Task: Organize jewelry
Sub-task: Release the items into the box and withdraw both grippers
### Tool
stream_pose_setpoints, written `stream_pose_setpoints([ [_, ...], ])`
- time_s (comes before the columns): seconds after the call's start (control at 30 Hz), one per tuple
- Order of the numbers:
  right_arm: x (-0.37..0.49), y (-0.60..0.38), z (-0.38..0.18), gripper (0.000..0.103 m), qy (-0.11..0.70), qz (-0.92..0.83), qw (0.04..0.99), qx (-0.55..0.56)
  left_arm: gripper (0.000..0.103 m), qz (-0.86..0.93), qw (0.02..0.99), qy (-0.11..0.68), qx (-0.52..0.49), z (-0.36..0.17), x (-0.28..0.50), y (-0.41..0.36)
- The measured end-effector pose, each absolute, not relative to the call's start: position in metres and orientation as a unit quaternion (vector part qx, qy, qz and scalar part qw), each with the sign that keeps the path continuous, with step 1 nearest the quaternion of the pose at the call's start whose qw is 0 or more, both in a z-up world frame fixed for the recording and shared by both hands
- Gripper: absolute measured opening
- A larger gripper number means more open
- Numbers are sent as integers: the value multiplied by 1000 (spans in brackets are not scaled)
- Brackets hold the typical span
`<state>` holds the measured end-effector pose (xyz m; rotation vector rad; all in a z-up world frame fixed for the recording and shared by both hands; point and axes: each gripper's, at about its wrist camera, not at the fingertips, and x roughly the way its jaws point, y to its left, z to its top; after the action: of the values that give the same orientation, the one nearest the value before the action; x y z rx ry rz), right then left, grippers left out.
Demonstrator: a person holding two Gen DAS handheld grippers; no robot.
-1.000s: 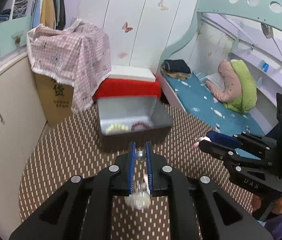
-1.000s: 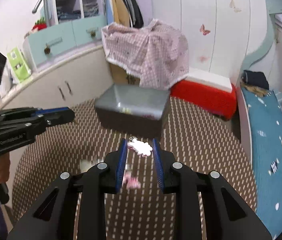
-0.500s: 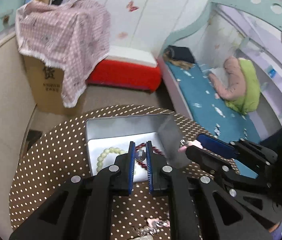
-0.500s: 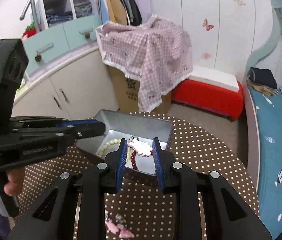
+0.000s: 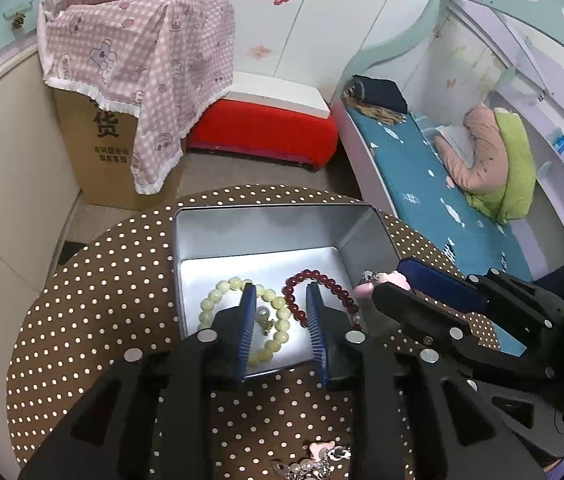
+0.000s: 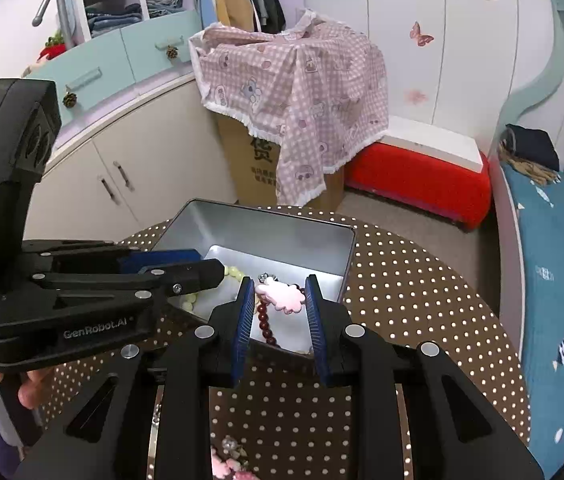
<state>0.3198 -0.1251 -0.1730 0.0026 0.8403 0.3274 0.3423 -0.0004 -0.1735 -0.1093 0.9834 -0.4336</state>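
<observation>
An open silver tin point(image 5: 266, 232) point(image 6: 266, 224) stands on the dotted table. On its floor lie a pale green bead bracelet point(image 5: 218, 296) and a dark red bead bracelet point(image 5: 323, 280) point(image 6: 264, 320). My left gripper point(image 5: 280, 295) point(image 6: 208, 265) hovers over the tin with its jaws opening. A small silver pearl piece point(image 5: 264, 317) sits low between the fingers, free of the pads, inside the green bracelet. My right gripper point(image 6: 278, 300) point(image 5: 387, 280) is at the tin's right side, shut on a pink cloud-shaped charm point(image 6: 282, 298) point(image 5: 389, 280).
Loose pink and silver jewelry point(image 5: 313, 460) point(image 6: 226, 460) lies on the brown polka-dot table point(image 5: 122, 264) near me. Beyond the table are a cardboard box under a pink checked cloth point(image 5: 138, 52), a red stool point(image 5: 266, 128), cabinets and a bed point(image 5: 433, 184).
Both grippers came forward and down over the tin. The left jaws spread apart and the pearl piece dropped out from between them into the tin. The right one still grips the pink charm.
</observation>
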Motion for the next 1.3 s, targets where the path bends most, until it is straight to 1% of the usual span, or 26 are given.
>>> stream_pose_setpoints([
  [0.27,320,-126,-173,28,406,156,900,6,25,-205,859,466,-59,-170,336,2],
  [0.3,320,-127,-173,28,405,154,901,7,32,-206,859,464,-60,-169,335,3],
  [0.33,319,-128,-173,28,406,153,901,10,35,-203,860,464,-61,-168,333,4],
  [0.37,319,-128,-172,32,406,153,901,11,42,-199,863,460,-62,-166,330,5],
  [0.4,317,-129,-171,35,404,149,902,12,44,-198,865,458,-62,-164,328,4],
  [0.43,314,-132,-168,42,399,146,905,14,45,-194,868,452,-62,-161,325,7],
  [0.47,311,-134,-166,46,396,145,907,16,49,-193,869,451,-63,-159,323,8],
  [0.5,308,-137,-162,47,391,144,909,18,52,-194,871,447,-67,-155,318,11],
  [0.57,299,-141,-154,48,382,142,913,19,54,-195,875,437,-70,-147,311,15],
  [0.67,284,-145,-140,51,367,139,919,18,64,-183,891,411,-63,-132,292,21],
  [0.73,273,-147,-131,53,358,137,924,14,65,-184,899,393,-58,-124,276,25],
  [0.8,258,-148,-122,54,346,134,929,9,73,-181,904,384,-56,-118,262,28],
  [0.87,244,-147,-116,57,336,132,933,2,77,-168,914,366,-47,-112,246,32],
  [0.93,230,-147,-113,60,331,125,935,-8,77,-164,919,356,-40,-110,231,34],
  [1.07,207,-151,-114,62,329,117,937,-14,77,-152,924,349,-36,-115,205,39],
  [1.3,174,-155,-138,63,347,111,931,-18,77,-137,922,362,-24,-139,174,38],
])
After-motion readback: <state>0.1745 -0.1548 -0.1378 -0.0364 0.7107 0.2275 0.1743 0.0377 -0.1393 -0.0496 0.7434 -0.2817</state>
